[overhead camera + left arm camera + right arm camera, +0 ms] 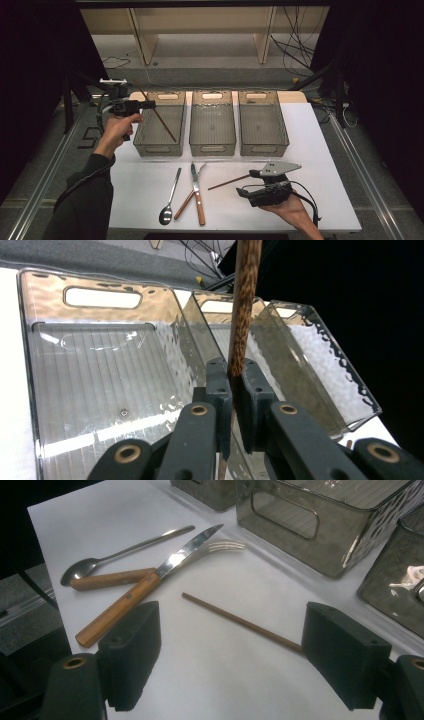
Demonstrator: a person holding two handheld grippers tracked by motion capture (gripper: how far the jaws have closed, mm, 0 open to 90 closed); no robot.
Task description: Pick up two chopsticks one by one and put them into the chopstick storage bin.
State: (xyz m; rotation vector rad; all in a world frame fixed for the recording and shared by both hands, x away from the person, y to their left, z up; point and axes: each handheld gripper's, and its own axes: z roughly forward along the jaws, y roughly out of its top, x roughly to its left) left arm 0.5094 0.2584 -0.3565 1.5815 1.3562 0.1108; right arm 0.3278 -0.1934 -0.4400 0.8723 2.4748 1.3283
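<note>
Over the leftmost clear smoked plastic bin's (159, 123) nine-o'clock rim, left gripper (150, 105) clamps a mottled brown wooden chopstick (156, 111); right gripper (254, 175) gapes, empty, on open white worktop (330, 165).

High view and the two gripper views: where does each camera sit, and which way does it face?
High view: above the person's side, facing forward and down on the table and three bins; forearms, hands, both grippers.
Left gripper view: on the left gripper, facing the bins; jaws shut on a chopstick.
Right gripper view: on the right gripper, low over the table; open jaws.
Shared: second chopstick, knife, spoon.
</note>
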